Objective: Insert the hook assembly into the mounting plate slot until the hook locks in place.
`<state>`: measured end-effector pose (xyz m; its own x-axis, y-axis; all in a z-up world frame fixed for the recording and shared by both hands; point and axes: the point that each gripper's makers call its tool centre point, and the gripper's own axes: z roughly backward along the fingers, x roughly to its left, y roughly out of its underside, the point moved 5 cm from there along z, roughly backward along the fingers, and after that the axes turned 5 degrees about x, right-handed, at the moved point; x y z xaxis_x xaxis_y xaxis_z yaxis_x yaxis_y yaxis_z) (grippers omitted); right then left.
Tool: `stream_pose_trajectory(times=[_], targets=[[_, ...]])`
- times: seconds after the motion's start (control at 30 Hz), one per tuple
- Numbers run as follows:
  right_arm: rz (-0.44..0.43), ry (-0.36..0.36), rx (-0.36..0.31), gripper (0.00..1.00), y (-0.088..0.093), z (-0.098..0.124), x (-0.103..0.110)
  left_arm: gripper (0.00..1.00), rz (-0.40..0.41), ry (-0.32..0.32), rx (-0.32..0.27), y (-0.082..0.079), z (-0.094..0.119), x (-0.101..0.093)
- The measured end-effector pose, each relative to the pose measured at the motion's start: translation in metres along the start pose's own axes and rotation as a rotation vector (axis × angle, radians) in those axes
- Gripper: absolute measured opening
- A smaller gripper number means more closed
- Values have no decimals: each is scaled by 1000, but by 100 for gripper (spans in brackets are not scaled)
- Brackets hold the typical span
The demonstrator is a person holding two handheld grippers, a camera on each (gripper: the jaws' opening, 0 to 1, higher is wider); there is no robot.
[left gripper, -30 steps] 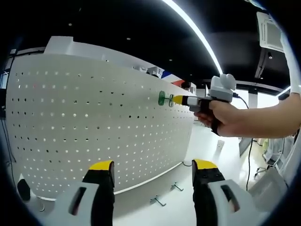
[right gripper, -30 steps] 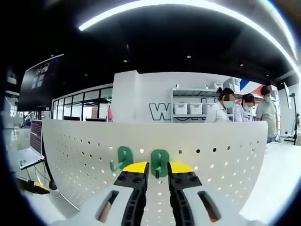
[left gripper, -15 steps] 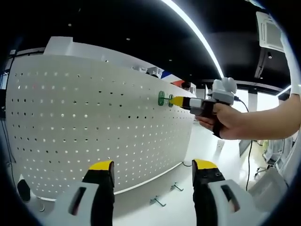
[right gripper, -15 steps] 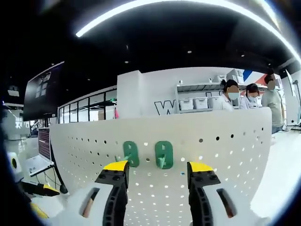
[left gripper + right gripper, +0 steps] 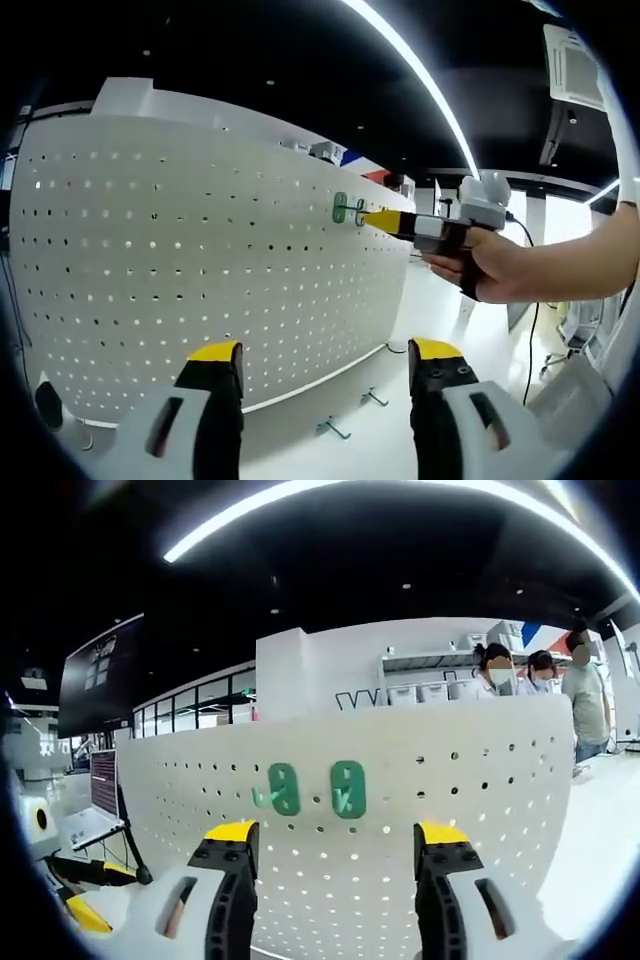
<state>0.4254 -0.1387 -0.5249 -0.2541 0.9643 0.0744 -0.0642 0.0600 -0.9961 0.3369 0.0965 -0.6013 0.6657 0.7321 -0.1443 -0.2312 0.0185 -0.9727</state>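
Green plastic, oval-backed, the two hooks (image 5: pixel 347 789) sit side by side on the white pegboard (image 5: pixel 480 800), high up near its top edge, each with a small prong jutting out. From the right gripper view, the right gripper (image 5: pixel 335 832) hangs just off them with its yellow-tipped fingers spread wide, clasping nothing. In the left gripper view the left gripper (image 5: pixel 327 352) is also spread and empty, well back from the board; loose metal hooks (image 5: pixel 336 428) lie on the worktop (image 5: pixel 380 440) below.
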Motion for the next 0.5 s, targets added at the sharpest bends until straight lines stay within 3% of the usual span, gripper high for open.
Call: stream_pose_trajectory(times=[0.17,0.5], targets=[[12,-36,3,67,1,1,4,69,0,1,0,0,0,-1],[4,-53,10,66,3,3,5,70,-6,1,1,-1,-1,0]])
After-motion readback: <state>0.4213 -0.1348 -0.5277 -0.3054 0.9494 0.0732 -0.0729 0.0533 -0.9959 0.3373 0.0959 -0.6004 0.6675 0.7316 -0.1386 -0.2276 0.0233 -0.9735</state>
